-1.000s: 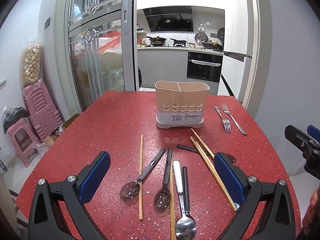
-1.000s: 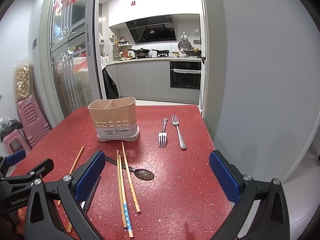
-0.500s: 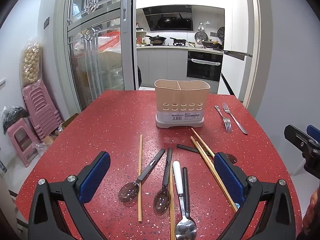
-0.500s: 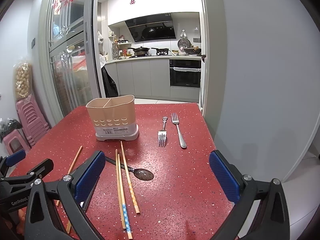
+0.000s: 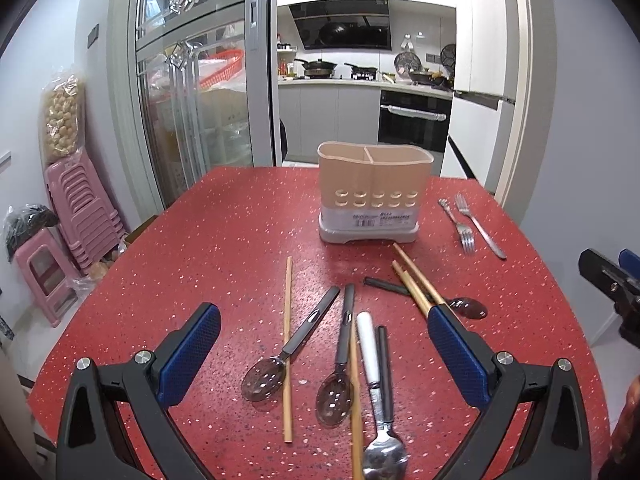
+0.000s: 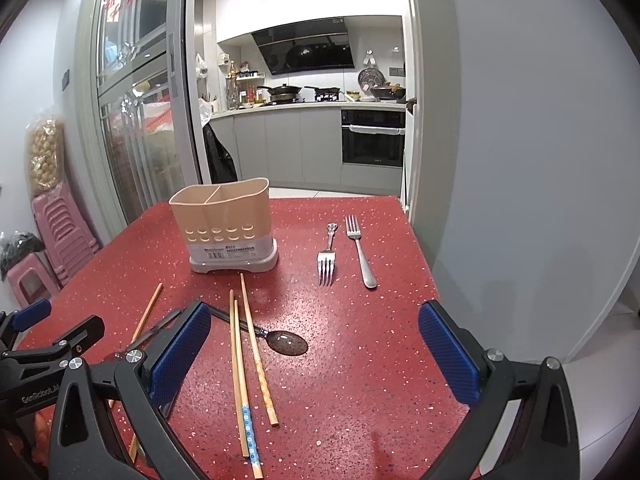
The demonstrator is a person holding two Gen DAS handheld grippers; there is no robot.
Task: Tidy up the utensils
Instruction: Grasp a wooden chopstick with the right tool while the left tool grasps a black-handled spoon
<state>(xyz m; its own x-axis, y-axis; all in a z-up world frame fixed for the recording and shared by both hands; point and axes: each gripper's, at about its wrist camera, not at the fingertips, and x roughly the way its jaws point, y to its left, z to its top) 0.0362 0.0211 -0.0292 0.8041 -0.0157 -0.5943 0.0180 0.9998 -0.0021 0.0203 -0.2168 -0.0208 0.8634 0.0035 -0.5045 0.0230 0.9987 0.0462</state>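
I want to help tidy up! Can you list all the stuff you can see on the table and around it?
Beige plastic two-compartment utensil holder: one, far middle of the red speckled table.
Silver metal forks: two, side by side, right of the holder.
Wooden chopsticks: at least five, tan, scattered in front of the holder.
Dark translucent spoons with black handles: three, near middle and right.
Silver spoon with white handle: one, near edge.
Pink plastic stools: a stack plus one, floor at left.
Left gripper: open, over the spoons.
Right gripper: open, over the chopsticks.
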